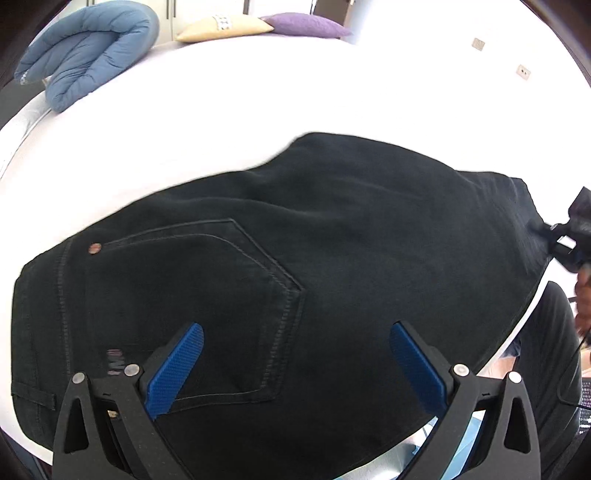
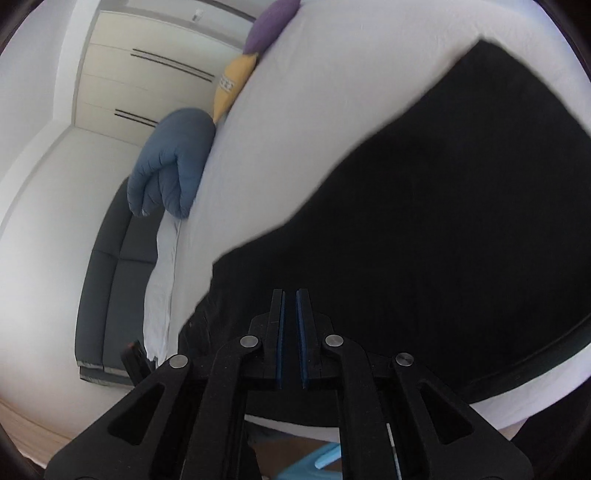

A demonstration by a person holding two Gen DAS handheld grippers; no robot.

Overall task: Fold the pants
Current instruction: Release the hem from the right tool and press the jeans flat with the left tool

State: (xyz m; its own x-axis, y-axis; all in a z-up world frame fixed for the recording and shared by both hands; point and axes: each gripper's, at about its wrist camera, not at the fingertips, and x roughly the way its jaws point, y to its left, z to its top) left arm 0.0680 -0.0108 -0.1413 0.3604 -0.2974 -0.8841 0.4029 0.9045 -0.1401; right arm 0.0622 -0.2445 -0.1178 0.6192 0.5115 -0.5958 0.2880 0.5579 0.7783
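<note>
One pair of black pants [image 1: 332,236] lies spread on one white bed [image 1: 221,110], filling the centre and lower half of the left wrist view. One back pocket [image 1: 207,302] with pointed stitching shows at lower left of centre, with one small copper rivet [image 1: 95,248] at its upper left corner.

Three soft items sit at the far end of the bed, along the top of the frame: one folded blue duvet [image 1: 88,51] at upper left, one yellow pillow [image 1: 225,27] at top centre, and one purple pillow [image 1: 306,25] just right of it. Two small wall plates [image 1: 522,72] appear at upper right.

Two grippers are present. The left gripper [image 1: 295,365] occupies the bottom of its own view. Its jaws stand wide apart, with both blue pads [image 1: 177,369] over the pocket area and nothing between them. Whether the pads touch the cloth cannot be determined.

The right gripper [image 2: 290,332] occupies the bottom centre of the right wrist view. Its jaws are nearly together, leaving a narrow slit. They sit at the near edge of the pants [image 2: 443,229], which fill the right half of that frame. In the left wrist view, the right gripper [image 1: 546,230] appears at the right edge, meeting the pants' edge, apparently pinching the fabric. The cloth between the pads is not clearly visible.

The right wrist view also shows one dark sofa [image 2: 110,266] at lower left and one wardrobe [image 2: 147,74] at upper left.
</note>
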